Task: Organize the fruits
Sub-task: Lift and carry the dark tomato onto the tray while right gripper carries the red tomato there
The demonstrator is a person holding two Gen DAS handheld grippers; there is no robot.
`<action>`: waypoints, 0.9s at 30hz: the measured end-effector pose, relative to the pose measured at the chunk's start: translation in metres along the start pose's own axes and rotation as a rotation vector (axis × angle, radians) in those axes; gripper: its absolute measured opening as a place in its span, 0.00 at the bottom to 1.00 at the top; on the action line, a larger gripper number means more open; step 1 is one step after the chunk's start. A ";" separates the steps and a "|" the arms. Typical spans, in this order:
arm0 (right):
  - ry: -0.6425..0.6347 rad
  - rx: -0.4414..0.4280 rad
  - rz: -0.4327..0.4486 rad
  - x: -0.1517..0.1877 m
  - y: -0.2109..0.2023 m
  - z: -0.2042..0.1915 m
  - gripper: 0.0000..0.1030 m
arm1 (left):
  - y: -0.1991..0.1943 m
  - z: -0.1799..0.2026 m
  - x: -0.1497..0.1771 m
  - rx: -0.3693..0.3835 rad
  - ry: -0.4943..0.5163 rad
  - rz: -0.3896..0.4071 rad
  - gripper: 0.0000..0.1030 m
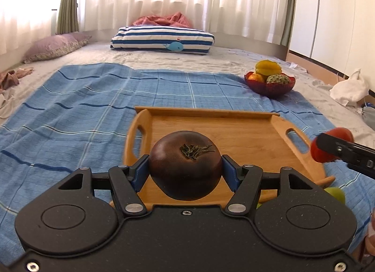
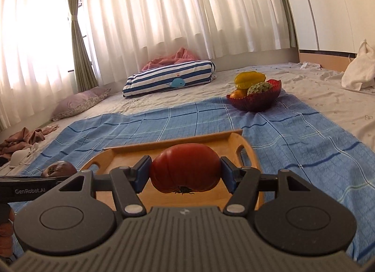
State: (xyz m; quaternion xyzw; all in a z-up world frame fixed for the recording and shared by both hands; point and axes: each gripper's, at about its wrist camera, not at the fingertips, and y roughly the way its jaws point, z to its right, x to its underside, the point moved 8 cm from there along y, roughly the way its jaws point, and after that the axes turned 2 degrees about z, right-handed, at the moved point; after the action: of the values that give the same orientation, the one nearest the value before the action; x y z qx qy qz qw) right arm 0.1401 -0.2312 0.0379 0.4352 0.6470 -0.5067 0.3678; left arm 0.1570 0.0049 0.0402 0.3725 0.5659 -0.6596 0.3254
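Observation:
My left gripper (image 1: 185,169) is shut on a dark purple tomato (image 1: 185,166), stem up, held above the near part of a wooden tray (image 1: 234,131). My right gripper (image 2: 185,173) is shut on a red ribbed tomato (image 2: 185,169), stem turned down, over the same wooden tray (image 2: 131,157). In the left wrist view the right gripper (image 1: 332,147) and its red tomato (image 1: 342,132) show at the right edge. In the right wrist view the dark tomato (image 2: 59,168) shows at the left. A red bowl (image 1: 269,85) farther back holds a yellow fruit, an orange one and a green scaly one.
The tray lies on a blue checked cloth (image 1: 82,108) spread over a bed. A green fruit (image 1: 337,194) peeks out beside the tray's near right corner. A striped pillow (image 1: 161,40) and purple cushion (image 1: 54,46) lie by the curtains. White cloth (image 1: 349,89) sits at right.

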 end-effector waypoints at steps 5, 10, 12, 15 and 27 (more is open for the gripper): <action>-0.001 -0.004 -0.047 -0.003 0.029 0.001 0.63 | 0.020 0.007 -0.008 -0.001 0.009 -0.018 0.61; 0.006 -0.013 -0.133 0.002 0.061 0.006 0.63 | 0.050 0.007 -0.011 0.004 -0.012 -0.074 0.61; 0.025 -0.015 -0.175 0.005 0.074 0.010 0.63 | 0.061 0.008 -0.010 -0.003 -0.006 -0.094 0.61; 0.029 -0.009 -0.216 0.008 0.091 0.013 0.63 | 0.076 0.009 -0.007 -0.010 0.008 -0.125 0.61; 0.071 -0.005 -0.317 0.015 0.131 0.021 0.63 | 0.106 0.010 -0.001 -0.019 0.000 -0.193 0.61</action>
State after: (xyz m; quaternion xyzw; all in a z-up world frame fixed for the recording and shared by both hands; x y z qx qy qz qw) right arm 0.2579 -0.2346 -0.0245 0.3444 0.7214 -0.5410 0.2613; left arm 0.2459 -0.0209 -0.0116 0.3129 0.6055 -0.6825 0.2638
